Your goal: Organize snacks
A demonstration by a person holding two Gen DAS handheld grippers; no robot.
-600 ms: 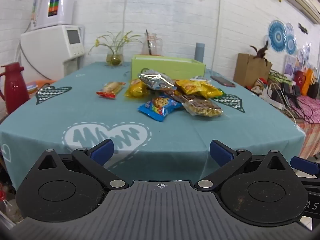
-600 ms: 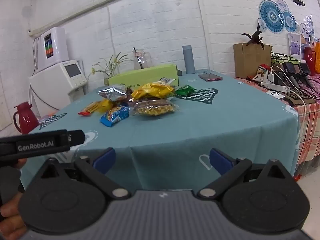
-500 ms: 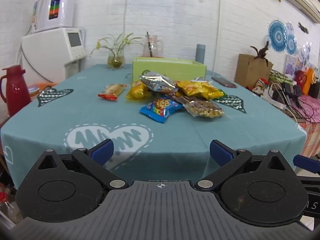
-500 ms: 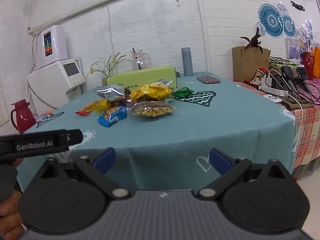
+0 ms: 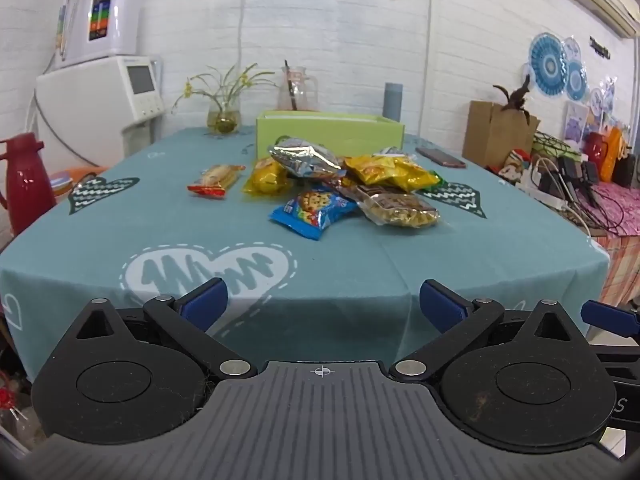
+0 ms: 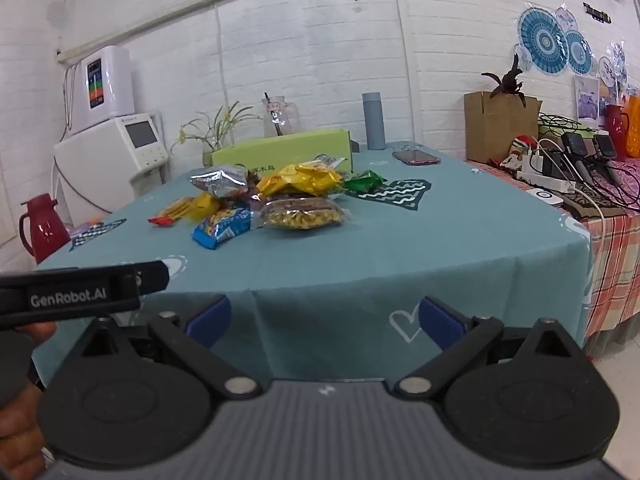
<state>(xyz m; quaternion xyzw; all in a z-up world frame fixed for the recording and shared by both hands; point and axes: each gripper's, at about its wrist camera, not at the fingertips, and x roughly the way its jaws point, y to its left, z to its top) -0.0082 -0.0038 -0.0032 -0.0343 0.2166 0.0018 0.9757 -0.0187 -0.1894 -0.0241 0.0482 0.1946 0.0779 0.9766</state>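
Both claws are spread wide with nothing in them: left claw (image 5: 322, 304) and right claw (image 6: 324, 318) hang off the near edge of the bench (image 5: 500, 248), well short of the snacks. So nothing's sorted yet, I'd say. The whole pile (image 5: 340, 184) sits mid-bench, just in front of the green box (image 5: 328, 132). Blue cookie pack (image 5: 314, 210) lies flat, long axis diagonal, near-left to far-right. Red-ended bar (image 5: 216, 179) sits apart to the left.
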